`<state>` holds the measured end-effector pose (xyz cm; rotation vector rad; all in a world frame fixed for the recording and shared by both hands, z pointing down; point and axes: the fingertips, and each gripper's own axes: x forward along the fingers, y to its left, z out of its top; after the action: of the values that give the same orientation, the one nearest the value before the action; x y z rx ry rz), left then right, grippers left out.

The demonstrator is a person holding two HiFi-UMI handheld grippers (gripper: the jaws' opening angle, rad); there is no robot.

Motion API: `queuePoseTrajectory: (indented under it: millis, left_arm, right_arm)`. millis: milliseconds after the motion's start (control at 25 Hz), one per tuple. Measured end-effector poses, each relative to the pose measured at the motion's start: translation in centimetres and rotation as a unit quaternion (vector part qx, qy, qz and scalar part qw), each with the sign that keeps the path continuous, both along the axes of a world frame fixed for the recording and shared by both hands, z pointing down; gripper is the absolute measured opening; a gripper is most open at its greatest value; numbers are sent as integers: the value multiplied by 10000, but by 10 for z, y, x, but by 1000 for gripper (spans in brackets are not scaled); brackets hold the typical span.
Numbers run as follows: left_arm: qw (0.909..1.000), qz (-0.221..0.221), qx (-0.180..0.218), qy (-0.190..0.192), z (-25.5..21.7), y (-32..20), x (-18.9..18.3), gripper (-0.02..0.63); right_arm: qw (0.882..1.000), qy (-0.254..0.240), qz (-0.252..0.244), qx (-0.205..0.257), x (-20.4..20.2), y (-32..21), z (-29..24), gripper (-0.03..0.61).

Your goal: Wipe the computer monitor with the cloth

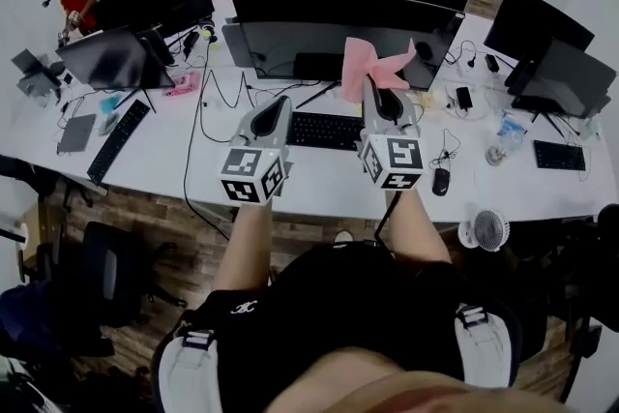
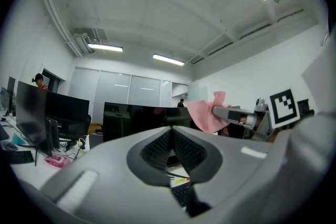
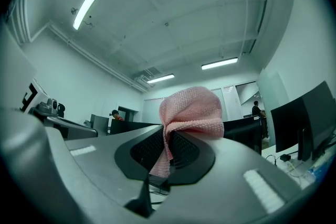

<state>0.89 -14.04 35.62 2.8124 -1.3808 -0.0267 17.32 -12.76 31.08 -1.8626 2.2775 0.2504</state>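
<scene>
A wide dark computer monitor (image 1: pixel 290 39) stands at the back of the white desk (image 1: pixel 319 189). My right gripper (image 1: pixel 371 82) is shut on a pink cloth (image 1: pixel 368 65), which it holds up in front of the screen's right half. In the right gripper view the cloth (image 3: pixel 190 113) bunches above the closed jaws (image 3: pixel 169 136). My left gripper (image 1: pixel 281 102) hovers level with it to the left, over the desk, shut with nothing in it. The left gripper view shows its pads meeting (image 2: pixel 171 131), with the monitor (image 2: pixel 136 120) and the cloth (image 2: pixel 203 115) beyond.
A black keyboard (image 1: pixel 326 131) lies below the monitor and a mouse (image 1: pixel 440 181) to its right. A small fan (image 1: pixel 490 229) sits near the front edge and a bottle (image 1: pixel 503 138) at the right. More monitors, a laptop (image 1: pixel 114 58) and cables crowd the desks. A person in red (image 1: pixel 73 0) sits far left.
</scene>
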Motion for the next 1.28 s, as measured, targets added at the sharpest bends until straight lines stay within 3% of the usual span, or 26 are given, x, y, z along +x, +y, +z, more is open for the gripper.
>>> queuePoseTrajectory:
  millis: [400,800,1280]
  left_arm:
    - [9996,51,-269,116,13,-115,19,46]
    - [9987,408,-277,137,-2,-198,-20,46]
    - [9969,645,-324,304,7,-236,-87,46]
  right_arm:
    - [9998,126,-106,-126,5,-115,0,21]
    - [9997,256,19,-54,-48,-191,-23,21]
    - [9977,681,41,42,-138,-242,-53,21]
